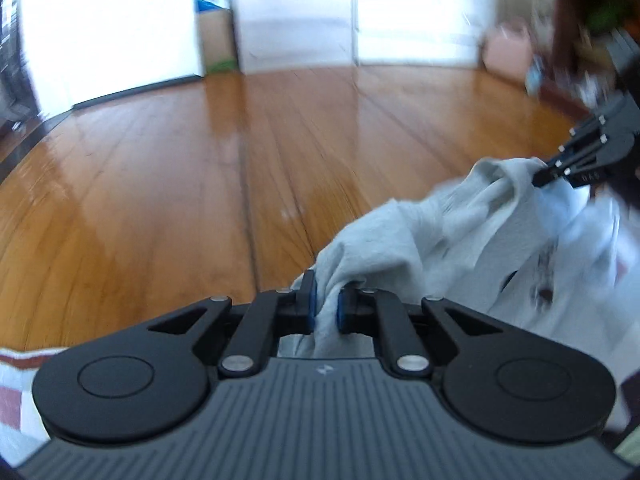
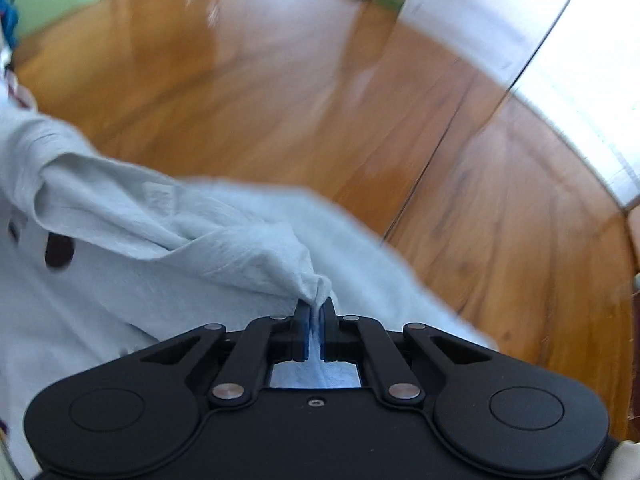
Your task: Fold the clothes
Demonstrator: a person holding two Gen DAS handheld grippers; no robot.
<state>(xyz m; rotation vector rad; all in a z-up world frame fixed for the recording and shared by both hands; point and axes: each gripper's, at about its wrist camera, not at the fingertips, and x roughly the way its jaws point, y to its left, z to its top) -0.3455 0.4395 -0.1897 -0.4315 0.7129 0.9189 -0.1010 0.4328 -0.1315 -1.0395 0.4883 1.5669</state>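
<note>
The pale grey garment point(image 1: 420, 236) was pinched in the closed left gripper point(image 1: 325, 308) and right gripper point(image 2: 316, 330), stretched above the wooden floor point(image 1: 200, 180); the right gripper's outside was shown only in the left view.

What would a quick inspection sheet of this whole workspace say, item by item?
Surface: glossy orange-brown wooden plank floor, motion-blurred.
Job's things: one pale grey-blue crumpled cotton garment with dark marks, lifted and stretched between both grippers.
Clutter: pale pink box-like object and blurred small items at the far right; cardboard box with blue top by the wall.
Grippers: left gripper fingers shut on a garment bunch; right gripper fingers shut on a garment corner.
Cables: nothing seen.
Surroundings: bright white walls or doors; a red-and-white patterned cloth at the lower left edge.
</note>
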